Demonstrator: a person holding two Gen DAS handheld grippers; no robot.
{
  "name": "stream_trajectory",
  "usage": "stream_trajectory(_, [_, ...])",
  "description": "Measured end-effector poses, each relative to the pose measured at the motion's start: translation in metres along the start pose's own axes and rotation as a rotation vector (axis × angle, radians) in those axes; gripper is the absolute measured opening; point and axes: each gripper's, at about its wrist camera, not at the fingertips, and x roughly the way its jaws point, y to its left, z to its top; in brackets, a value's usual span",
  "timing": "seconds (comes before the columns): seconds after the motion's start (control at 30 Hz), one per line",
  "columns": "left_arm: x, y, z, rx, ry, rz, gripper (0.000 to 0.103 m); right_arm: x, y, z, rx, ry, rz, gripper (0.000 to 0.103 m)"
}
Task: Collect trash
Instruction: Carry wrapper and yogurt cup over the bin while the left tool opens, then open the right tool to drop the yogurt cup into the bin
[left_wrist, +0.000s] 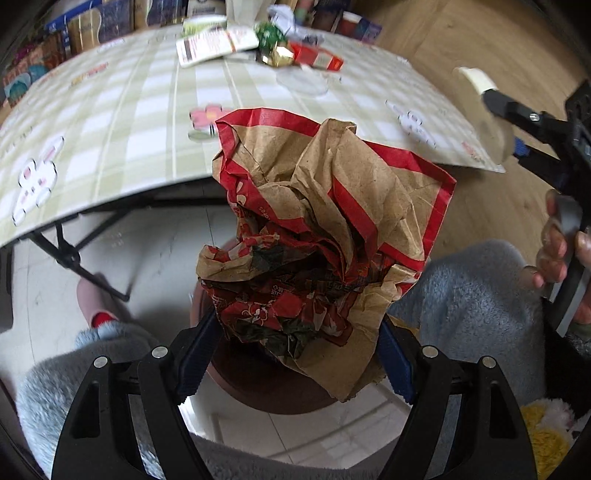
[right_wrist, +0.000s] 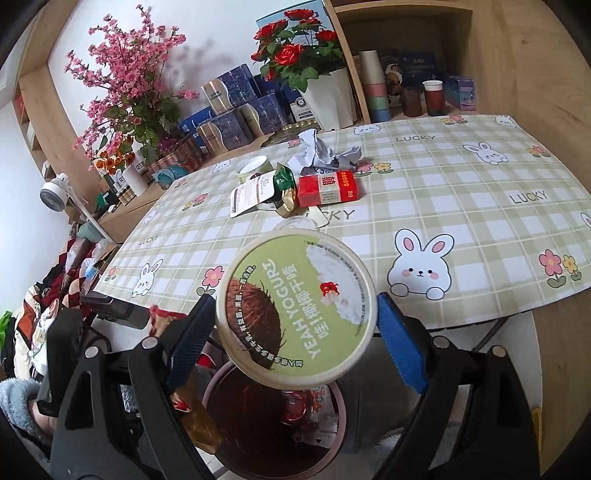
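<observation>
My left gripper (left_wrist: 299, 332) is shut on a crumpled brown-and-red paper bag (left_wrist: 325, 221), which hangs over a dark round bin (left_wrist: 258, 387) on the floor. My right gripper (right_wrist: 295, 321) is shut on a yogurt cup (right_wrist: 295, 310) with a green lid, its blue pads against the cup's sides, above the same bin (right_wrist: 251, 417). On the table lie a red box (right_wrist: 327, 188), a green-gold wrapper (right_wrist: 282, 184), a white card pack (right_wrist: 251, 194), crumpled white paper (right_wrist: 321, 153) and a small cup (right_wrist: 253, 168). In the left wrist view the right gripper's fingers (left_wrist: 517, 110) show blurred at the right.
The table (right_wrist: 443, 177) has a green checked cloth with rabbits, and its front edge overhangs the bin. Flower pots (right_wrist: 325, 99), boxes (right_wrist: 236, 110) and cups (right_wrist: 434, 98) line the shelf behind. A person's knees in fluffy blue fabric (left_wrist: 472, 295) flank the bin.
</observation>
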Motion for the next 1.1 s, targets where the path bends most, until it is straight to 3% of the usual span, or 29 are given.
stream_trajectory(0.3, [0.027,0.002,0.008,-0.035,0.077,-0.025,0.083,-0.001,-0.012,-0.005,0.03,0.001,-0.005,0.086])
stream_trajectory(0.47, [0.028,0.006,0.01,-0.044,0.044,-0.047,0.09,0.002,-0.013,-0.008,0.035,0.009,-0.006,0.086])
stream_trajectory(0.63, [0.009,0.012,0.015,-0.053,-0.07,-0.021,0.091,0.005,-0.012,-0.014,0.037,0.024,-0.007,0.086])
stream_trajectory(0.83, [-0.035,0.043,0.024,-0.179,-0.27,0.029,0.092,0.012,-0.008,-0.022,0.029,0.058,-0.007,0.086])
stream_trajectory(0.93, [-0.064,0.058,0.024,-0.212,-0.403,0.099,0.094,0.018,-0.004,-0.027,0.021,0.084,-0.004,0.086])
stream_trajectory(1.1, [-0.09,0.068,0.018,-0.211,-0.533,0.208,0.095,0.029,0.008,-0.036,-0.007,0.133,-0.001,0.086])
